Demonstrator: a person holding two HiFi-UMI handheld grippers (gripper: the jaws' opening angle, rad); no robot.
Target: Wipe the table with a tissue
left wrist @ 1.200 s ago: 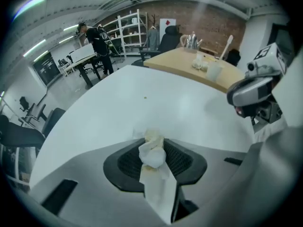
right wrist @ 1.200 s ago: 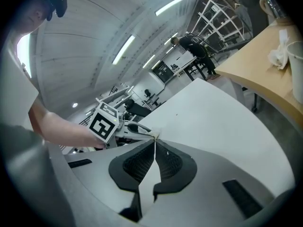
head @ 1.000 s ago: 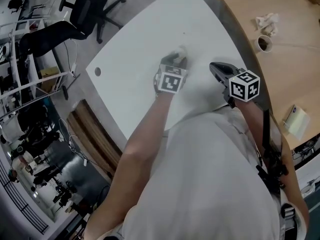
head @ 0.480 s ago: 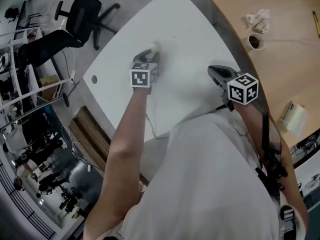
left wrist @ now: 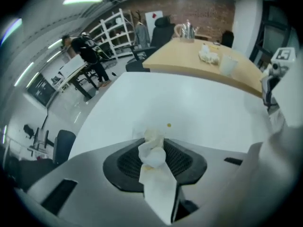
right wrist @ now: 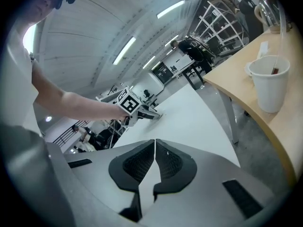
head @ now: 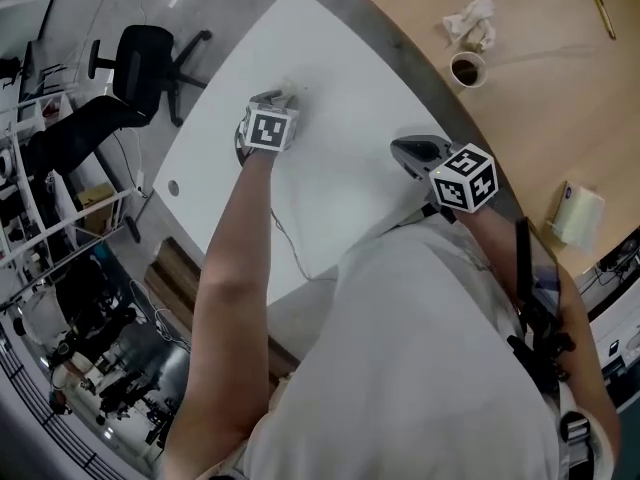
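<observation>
A: Tissue [left wrist: 152, 154] pinched in the left claw [head: 274, 99], down on the white worktop [head: 345, 78], left side.
B: Risk?
A: Only a thin twist gripped; likely to tear or slide out under a hard drag.
B: Right claw [right wrist: 154, 148]?
A: Clenched on nothing, hovering aside.
B: Seen from the left gripper view only?
A: A small yellow speck [left wrist: 169, 125] just beyond the tissue, too small for the head view.
</observation>
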